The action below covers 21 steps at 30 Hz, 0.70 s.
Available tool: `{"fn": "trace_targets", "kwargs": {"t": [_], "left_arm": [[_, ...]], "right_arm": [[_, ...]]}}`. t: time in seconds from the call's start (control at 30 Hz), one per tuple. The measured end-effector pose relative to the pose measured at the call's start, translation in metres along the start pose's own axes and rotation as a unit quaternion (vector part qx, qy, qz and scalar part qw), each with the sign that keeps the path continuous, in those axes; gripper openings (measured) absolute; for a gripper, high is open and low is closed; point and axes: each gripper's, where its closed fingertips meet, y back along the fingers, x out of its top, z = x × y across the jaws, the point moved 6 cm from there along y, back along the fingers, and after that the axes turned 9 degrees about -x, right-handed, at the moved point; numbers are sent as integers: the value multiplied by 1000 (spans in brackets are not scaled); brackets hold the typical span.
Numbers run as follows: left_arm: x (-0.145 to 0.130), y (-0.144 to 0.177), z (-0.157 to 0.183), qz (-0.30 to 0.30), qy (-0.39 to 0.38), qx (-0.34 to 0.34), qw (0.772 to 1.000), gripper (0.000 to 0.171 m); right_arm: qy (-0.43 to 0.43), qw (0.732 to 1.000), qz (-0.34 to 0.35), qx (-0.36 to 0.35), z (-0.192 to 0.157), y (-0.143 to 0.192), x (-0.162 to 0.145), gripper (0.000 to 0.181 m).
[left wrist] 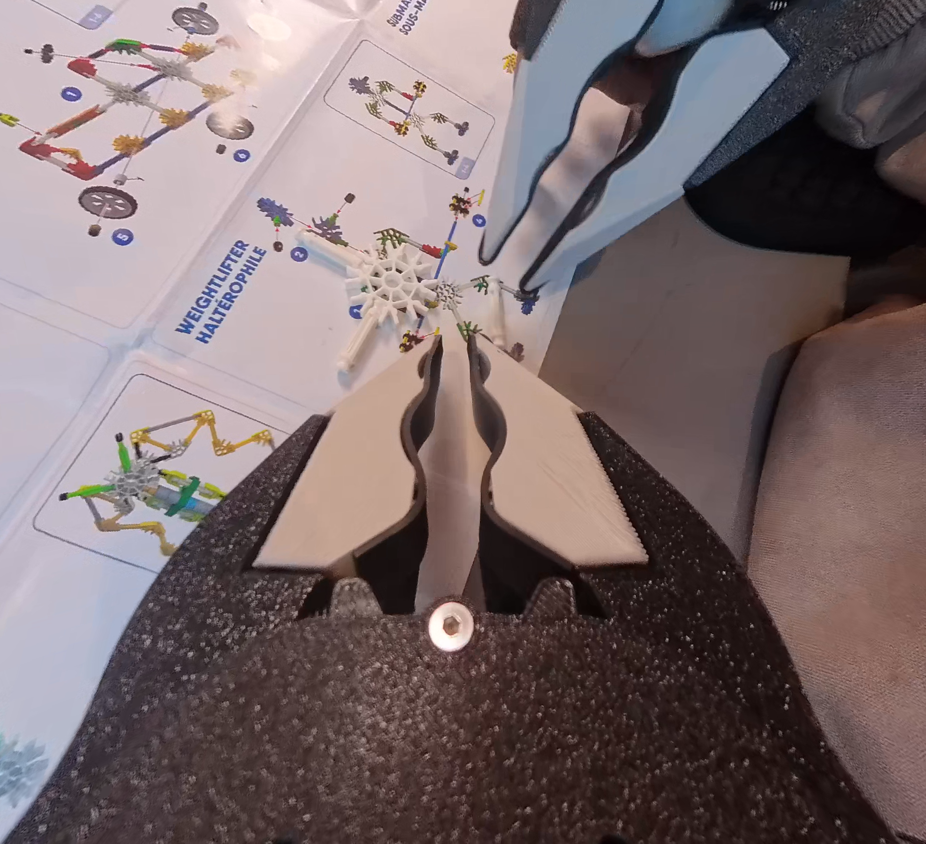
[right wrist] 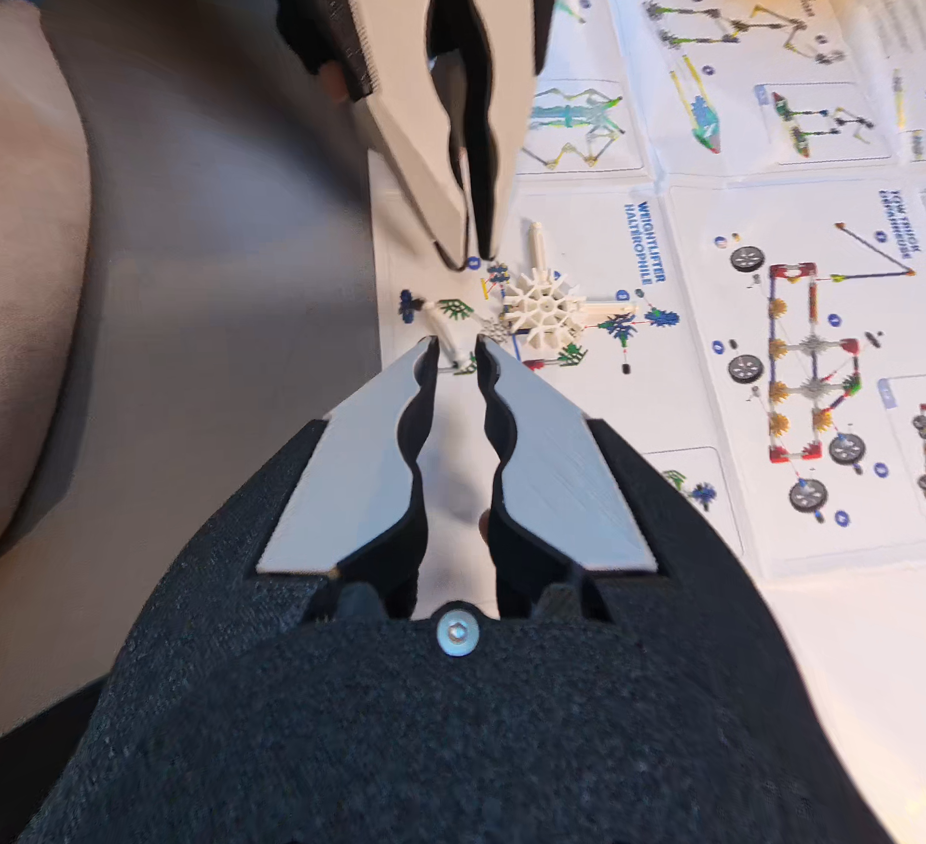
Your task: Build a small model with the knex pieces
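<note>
— What lies under you?
— A glossy instruction sheet (left wrist: pixel 210 218) on a brown worktop (left wrist: pixel 666 319), beige cushion (left wrist: pixel 827 519) right.
— And your tools?
— My left hand-held gripper (left wrist: pixel 453 344) and right hand-held gripper (right wrist: pixel 456 344) are both released, near a white snowflake connector (left wrist: pixel 391 284) with rods. The far edge is blurred.

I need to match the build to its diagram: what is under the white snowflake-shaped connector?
The white connector with its rods lies on the instruction sheet, over a printed diagram. The drawing directly beneath it is covered.
</note>
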Motion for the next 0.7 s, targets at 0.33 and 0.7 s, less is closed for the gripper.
{"fn": "trace_targets", "kwargs": {"t": [0.33,0.7], "left_arm": [[-5,40,-46,9,-47,100,994,23],[-9,56,-60,-10,-119,85,989,29]], "right_arm": [[59,992,-79,77,4,-18,4,14],[-8,984,-153,92,10,-22,11,6]]}}
